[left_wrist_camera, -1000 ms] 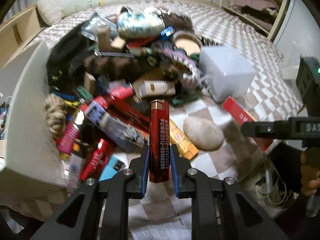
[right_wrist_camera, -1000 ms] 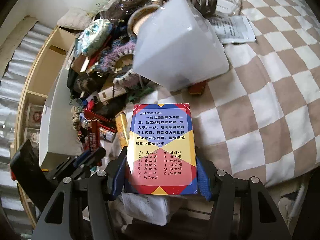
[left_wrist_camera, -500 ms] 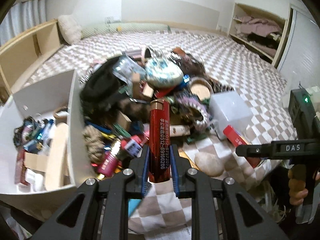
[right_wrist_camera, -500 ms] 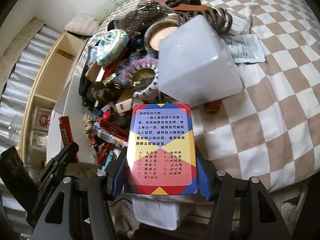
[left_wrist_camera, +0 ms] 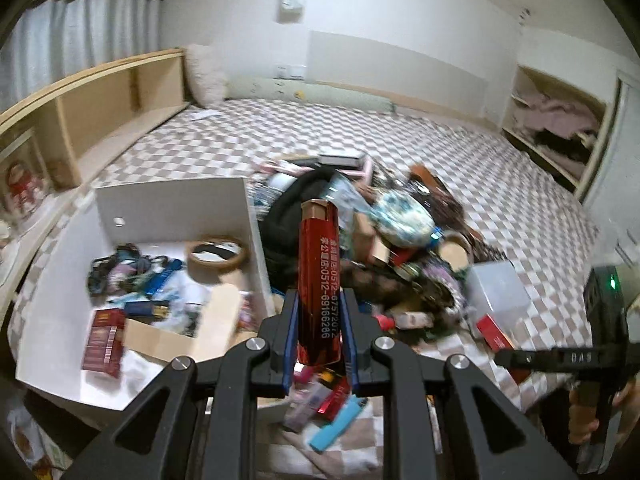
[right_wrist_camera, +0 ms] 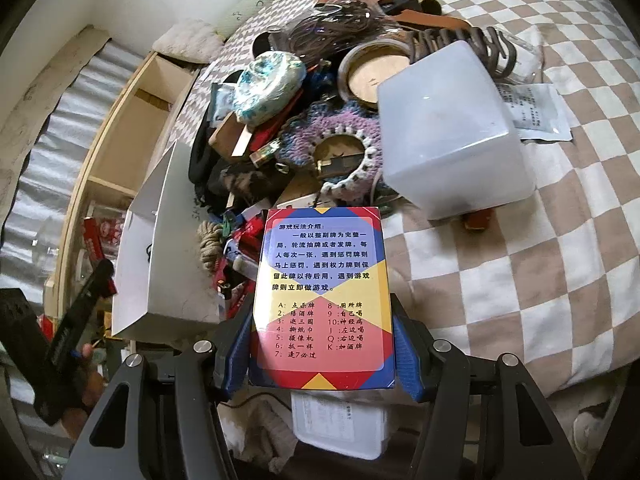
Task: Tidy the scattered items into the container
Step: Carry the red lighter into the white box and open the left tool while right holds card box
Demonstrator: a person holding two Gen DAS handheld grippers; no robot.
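Only L view: white box (left_wrist_camera: 176, 208) interior; R view: card box (right_wrist_camera: 322, 300) gripped.

Hidden or unclear, as I am viewing it:
- red tube (left_wrist_camera: 319, 284): my left claw (left_wrist_camera: 319, 354) is covering its lower end.
- card box (right_wrist_camera: 323, 300): it is blocking the pile (right_wrist_camera: 304, 120) behind it.
- white container (left_wrist_camera: 176, 216): its contents are smearing with blur.
- paper sheet (right_wrist_camera: 340, 424): print is reading too small.
- right claw (left_wrist_camera: 505, 357): the frame edge is cutting off its handle.
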